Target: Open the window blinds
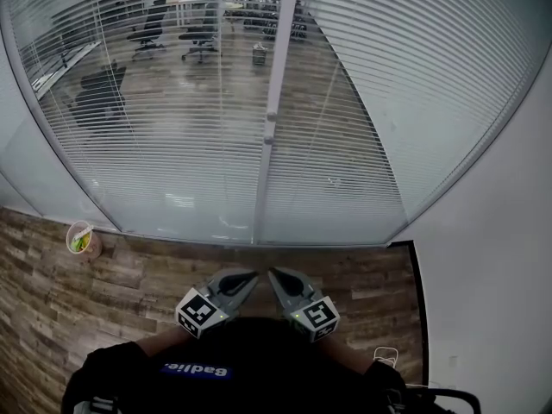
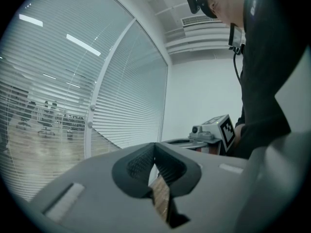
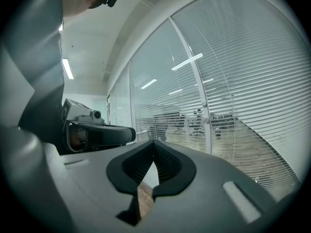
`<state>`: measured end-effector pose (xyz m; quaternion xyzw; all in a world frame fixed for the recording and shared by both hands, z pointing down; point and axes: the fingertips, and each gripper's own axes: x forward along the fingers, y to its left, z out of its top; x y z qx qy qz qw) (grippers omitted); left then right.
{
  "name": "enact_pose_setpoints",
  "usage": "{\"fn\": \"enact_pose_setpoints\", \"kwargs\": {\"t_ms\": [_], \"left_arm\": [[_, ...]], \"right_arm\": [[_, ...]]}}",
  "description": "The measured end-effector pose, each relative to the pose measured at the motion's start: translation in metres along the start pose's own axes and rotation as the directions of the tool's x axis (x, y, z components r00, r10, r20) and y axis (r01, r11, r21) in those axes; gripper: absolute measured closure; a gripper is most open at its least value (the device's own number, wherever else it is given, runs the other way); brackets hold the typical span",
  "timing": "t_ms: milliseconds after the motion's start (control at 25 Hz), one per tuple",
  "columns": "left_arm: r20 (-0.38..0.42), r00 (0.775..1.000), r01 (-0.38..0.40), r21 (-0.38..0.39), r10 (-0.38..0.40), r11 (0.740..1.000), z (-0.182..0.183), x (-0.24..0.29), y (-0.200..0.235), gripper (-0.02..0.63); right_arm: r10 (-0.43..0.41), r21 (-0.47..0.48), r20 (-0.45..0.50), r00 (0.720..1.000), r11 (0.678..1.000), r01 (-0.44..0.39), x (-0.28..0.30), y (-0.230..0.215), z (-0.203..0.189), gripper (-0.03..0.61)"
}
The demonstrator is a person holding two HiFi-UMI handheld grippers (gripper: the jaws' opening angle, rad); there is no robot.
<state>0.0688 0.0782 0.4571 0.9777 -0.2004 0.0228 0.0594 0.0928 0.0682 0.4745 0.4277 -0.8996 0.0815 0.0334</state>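
The blinds fill the upper two thirds of the head view. They are two panes of thin white slats, split by a white post running down the middle. Through the left pane we can see an office with chairs, while the right pane looks more closed. Two small round knobs sit one above the other on the post, about halfway up the frame. They also show at the left of the left gripper view and right of centre in the right gripper view.

We judge the slats to be light, thin and easy to bend, and we cannot tell whether they hang behind glass, so they are no place to grab. The knobs look like the control. They seem small, hard and probably smooth, so they would need a firm, square pinch and a twist, with some risk of slipping off. We see no cord or wand.

Both grippers are at the bottom centre of the head view, close to our body, over the wood floor. The left gripper and right gripper point toward the post with their tips near each other. They are well apart from the blinds and lower in the frame than the knobs. Each has its jaws together with nothing between them. A cup stands on the floor at lower left, by the foot of the pane.
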Motion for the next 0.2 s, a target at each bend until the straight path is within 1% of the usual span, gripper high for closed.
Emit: {"fn": "enact_pose_setpoints", "kwargs": {"t_ms": [200], "left_arm": [[-0.001, 1.0, 0.0, -0.002, 0.0, 1.0, -0.0004, 0.0003, -0.0004, 0.614]], "right_arm": [[-0.004, 0.007, -0.005, 1.0, 1.0, 0.004, -0.0014, -0.0003, -0.0018, 0.577]]}}
